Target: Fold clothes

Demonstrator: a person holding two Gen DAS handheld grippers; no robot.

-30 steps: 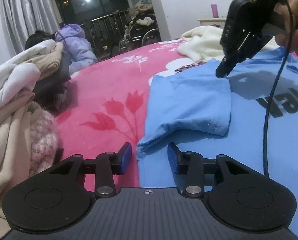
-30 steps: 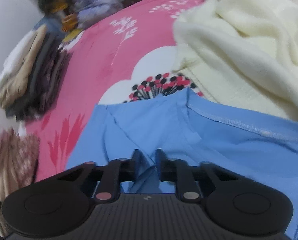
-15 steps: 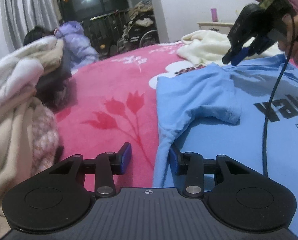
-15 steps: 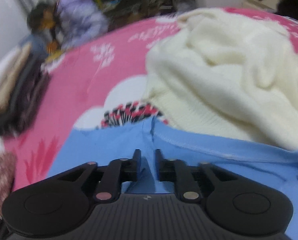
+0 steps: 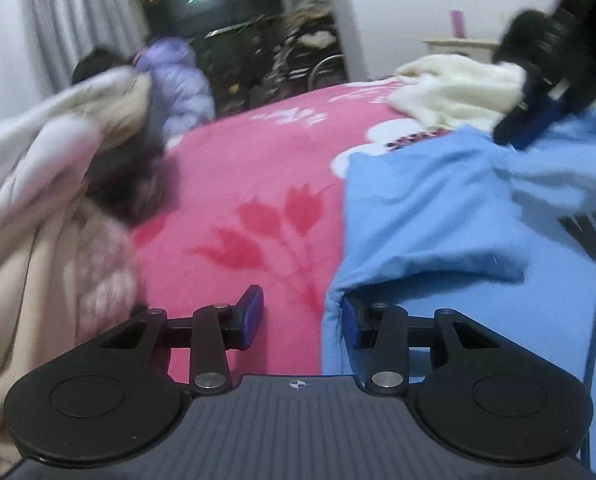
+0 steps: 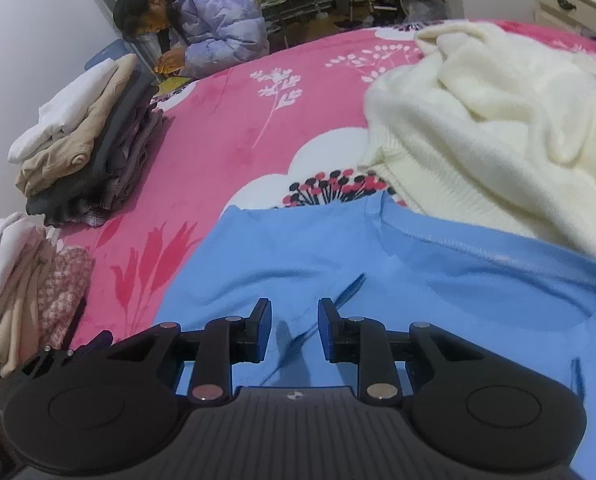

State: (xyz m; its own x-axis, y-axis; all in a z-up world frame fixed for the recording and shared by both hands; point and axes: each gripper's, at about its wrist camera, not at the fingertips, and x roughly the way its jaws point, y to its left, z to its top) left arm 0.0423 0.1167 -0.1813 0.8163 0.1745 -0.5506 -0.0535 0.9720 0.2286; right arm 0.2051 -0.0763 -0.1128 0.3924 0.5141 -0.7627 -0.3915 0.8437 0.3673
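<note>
Bare pink blanket [image 6: 225, 168] lies open between stacked clothes [image 6: 85, 152] and the cream sweater [image 6: 498, 128].

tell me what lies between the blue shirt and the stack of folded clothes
Only bare pink floral blanket lies between the blue shirt and the folded stack, seen in the right wrist view.

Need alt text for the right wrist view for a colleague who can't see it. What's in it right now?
The right tongs hang open, holding nothing, over a blue T-shirt spread on a pink floral blanket. A cream sweater lies crumpled beyond the shirt, and folded clothes are stacked at far left.
</note>
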